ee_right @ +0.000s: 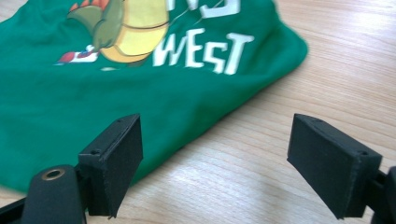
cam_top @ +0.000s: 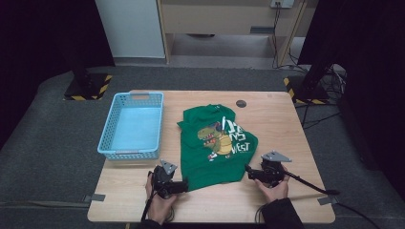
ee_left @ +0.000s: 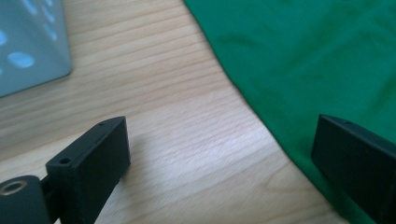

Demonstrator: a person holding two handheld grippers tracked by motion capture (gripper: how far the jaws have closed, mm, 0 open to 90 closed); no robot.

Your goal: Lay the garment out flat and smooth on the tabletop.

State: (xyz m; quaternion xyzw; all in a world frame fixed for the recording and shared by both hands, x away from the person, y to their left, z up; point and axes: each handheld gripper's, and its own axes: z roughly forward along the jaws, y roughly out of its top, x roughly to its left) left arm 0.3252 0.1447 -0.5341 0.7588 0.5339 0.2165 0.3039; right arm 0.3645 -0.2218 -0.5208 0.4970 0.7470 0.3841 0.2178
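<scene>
A green T-shirt (cam_top: 217, 143) with a dinosaur print and white letters lies crumpled in the middle of the wooden table (cam_top: 277, 119). My left gripper (cam_top: 184, 186) rests at the shirt's near left corner, open, its jaws straddling the hem (ee_left: 261, 112) with bare wood between them. My right gripper (cam_top: 248, 171) sits at the shirt's near right corner, open; its left jaw lies over the green cloth (ee_right: 140, 93) and its right jaw over bare wood. Nothing is held by either.
A light blue plastic basket (cam_top: 131, 125) stands at the table's left, its corner (ee_left: 32, 46) close to my left gripper. A dark round disc (cam_top: 241, 103) lies near the far edge. Bare wood extends to the right of the shirt.
</scene>
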